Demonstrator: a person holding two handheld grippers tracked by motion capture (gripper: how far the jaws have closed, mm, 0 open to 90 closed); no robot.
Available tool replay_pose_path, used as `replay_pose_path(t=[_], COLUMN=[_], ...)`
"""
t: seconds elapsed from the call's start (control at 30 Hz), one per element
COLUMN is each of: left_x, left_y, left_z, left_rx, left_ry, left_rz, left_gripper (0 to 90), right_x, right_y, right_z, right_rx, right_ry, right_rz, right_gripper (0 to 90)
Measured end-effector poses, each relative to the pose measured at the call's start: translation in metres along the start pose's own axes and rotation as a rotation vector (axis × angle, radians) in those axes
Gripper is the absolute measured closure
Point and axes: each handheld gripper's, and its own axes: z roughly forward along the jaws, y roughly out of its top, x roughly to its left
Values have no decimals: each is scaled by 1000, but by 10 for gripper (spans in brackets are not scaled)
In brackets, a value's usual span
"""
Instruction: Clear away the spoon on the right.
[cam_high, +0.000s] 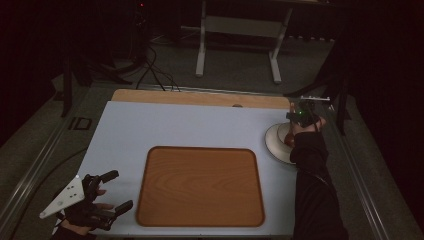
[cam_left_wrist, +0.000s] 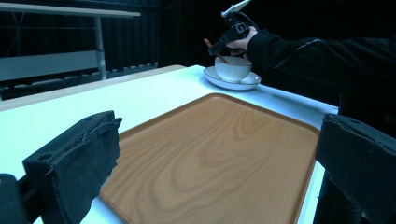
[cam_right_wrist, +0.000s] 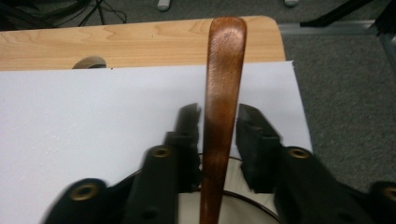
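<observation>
Right gripper (cam_right_wrist: 219, 128): mine, held over the white bowl at the table's right edge, jaws pointing down past the bowl's rim.
Right jaws: narrowed around the long brown wooden spoon handle (cam_right_wrist: 223, 93); the left pad looks to be against the wood, a thin gap shows at the right pad, so not yet clamped.
Spoon: its handle rises between my jaws, lower end inside the bowl; in the left gripper view it sticks up at a tilt (cam_left_wrist: 209, 45).
Bowl: round white ceramic bowl (cam_left_wrist: 232, 69), sitting on a white saucer (cam_left_wrist: 215, 77) near the far right corner of the table.
Left gripper (cam_high: 111, 192): mine, resting low at the near left corner of the table, just beside the tray.
Left jaws: spread wide, nothing between them.
Tray: flat rectangular wooden tray with rounded corners (cam_high: 200, 185), in the middle of the pale blue tabletop (cam_high: 150, 125), well apart from the bowl.
</observation>
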Motion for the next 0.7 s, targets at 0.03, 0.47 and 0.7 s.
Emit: replay_pose_path(t=[0.03,0.47,0.7], left_x=[0,-1,-1], left_y=[0,0,0], left_z=[0,0,0], left_rx=[3,8,7], left_ry=[-1,-7,-6], left_rz=[3,8,8], left_gripper=[0,0,0], right_x=[0,0,2], right_y=[0,2,8], right_z=[0,-9,-23], right_rx=[6,14,4], right_ry=[4,76,129], right_rz=[5,32,32], right_gripper=[761,783,784])
